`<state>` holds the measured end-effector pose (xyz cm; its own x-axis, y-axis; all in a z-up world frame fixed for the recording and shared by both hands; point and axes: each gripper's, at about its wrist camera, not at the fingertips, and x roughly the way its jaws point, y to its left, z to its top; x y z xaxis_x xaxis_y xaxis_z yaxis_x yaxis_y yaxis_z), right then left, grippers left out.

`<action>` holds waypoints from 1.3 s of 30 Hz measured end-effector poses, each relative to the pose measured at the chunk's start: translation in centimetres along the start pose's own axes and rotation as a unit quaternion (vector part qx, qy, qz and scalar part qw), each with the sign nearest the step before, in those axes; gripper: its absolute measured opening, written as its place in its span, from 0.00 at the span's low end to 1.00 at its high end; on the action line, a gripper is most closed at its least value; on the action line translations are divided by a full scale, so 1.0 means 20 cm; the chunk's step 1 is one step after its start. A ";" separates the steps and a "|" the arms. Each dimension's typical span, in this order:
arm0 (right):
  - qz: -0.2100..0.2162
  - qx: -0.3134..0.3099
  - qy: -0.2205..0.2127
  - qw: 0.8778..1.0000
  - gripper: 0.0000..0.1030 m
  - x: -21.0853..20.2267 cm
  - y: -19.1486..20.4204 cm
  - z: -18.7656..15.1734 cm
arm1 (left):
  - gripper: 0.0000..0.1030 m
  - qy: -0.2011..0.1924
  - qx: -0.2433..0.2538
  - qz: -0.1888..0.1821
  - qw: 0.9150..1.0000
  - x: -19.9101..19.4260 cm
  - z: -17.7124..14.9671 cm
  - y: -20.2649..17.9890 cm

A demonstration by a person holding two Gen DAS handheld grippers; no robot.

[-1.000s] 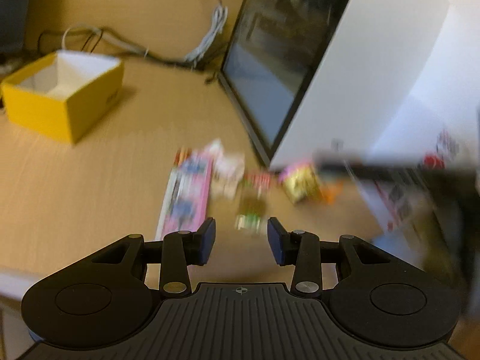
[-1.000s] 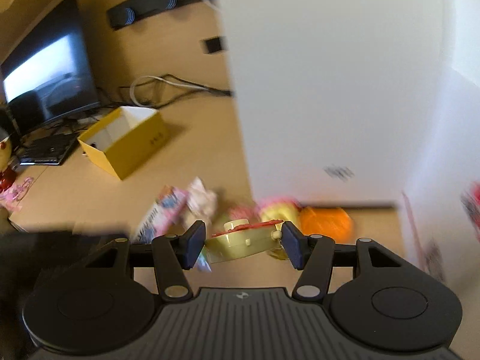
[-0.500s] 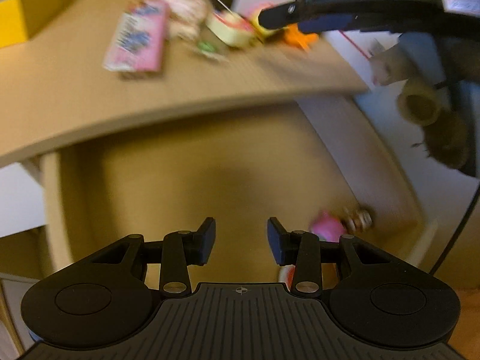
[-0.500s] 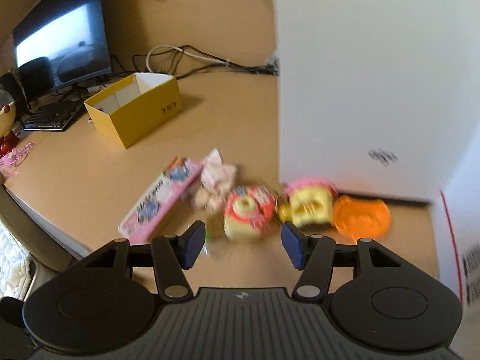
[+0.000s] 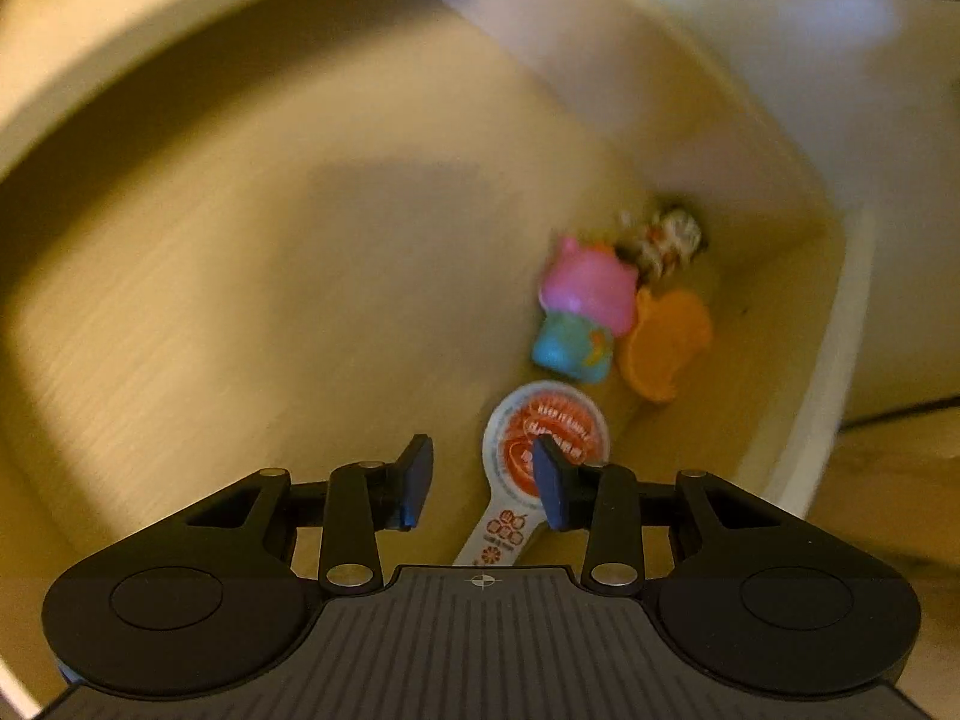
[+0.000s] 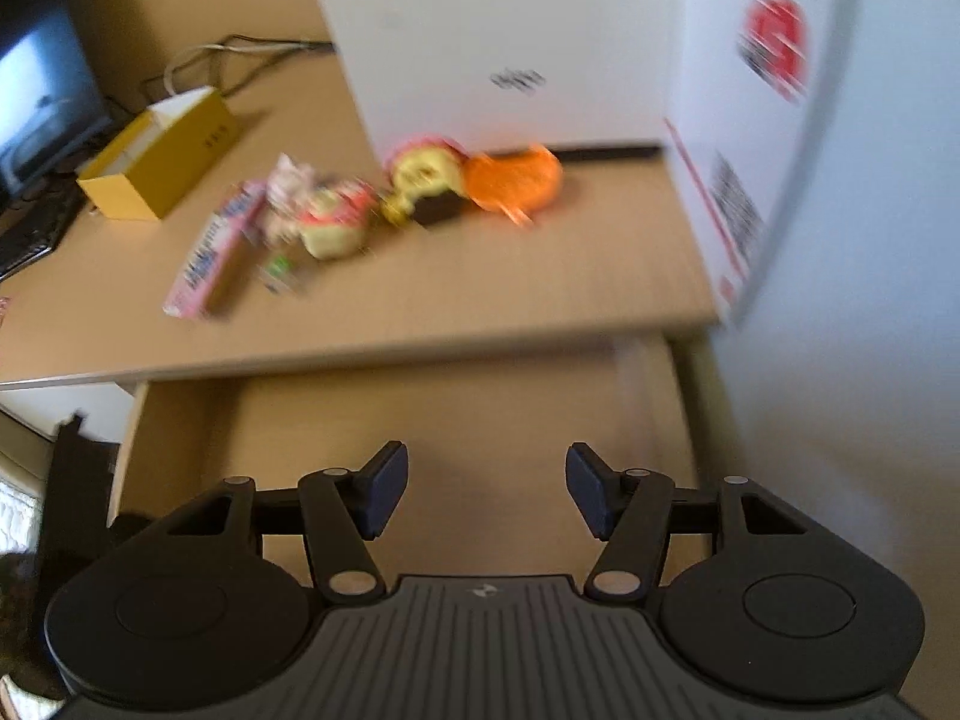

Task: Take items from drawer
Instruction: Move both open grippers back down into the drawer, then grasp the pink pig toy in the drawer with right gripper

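Observation:
The left wrist view looks down into an open wooden drawer. In its right corner lie a pink and blue toy, an orange piece, a small patterned trinket and a white paddle with a red round label. My left gripper hovers open just above the paddle, holding nothing. My right gripper is open and empty above the drawer's front. On the desk top sit a pink pack, a yellow toy, an orange piece and other small items.
A white box stands behind the desk items, and a printed white carton rises at the right. A yellow open box and a monitor are at the back left. The drawer's white right wall borders the toys.
My left gripper has dropped from above the desk into the drawer, closing in on the paddle. My right gripper has pulled back and lower, so the drawer now shows beneath it.

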<state>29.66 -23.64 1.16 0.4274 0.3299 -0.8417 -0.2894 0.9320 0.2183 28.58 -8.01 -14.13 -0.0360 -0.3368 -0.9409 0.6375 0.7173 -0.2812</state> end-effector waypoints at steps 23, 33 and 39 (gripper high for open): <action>0.034 0.097 0.166 0.981 0.61 0.30 -0.08 -0.21 | 0.26 -0.008 0.007 0.086 0.996 -0.02 -0.06 0.13; -0.001 0.040 0.284 0.958 0.68 0.68 0.11 -0.25 | 0.26 0.003 -0.016 -0.032 0.999 -0.06 -0.17 0.11; 0.015 0.027 0.243 0.970 0.61 0.63 0.16 -0.25 | 0.26 0.023 0.000 -0.039 0.999 0.03 -0.16 0.04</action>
<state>29.94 -17.28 -11.28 -0.0380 0.2588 -0.9652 -0.2436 0.9343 0.2601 26.62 -5.75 -15.49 -0.1208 -0.3623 -0.9242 0.6320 0.6899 -0.3530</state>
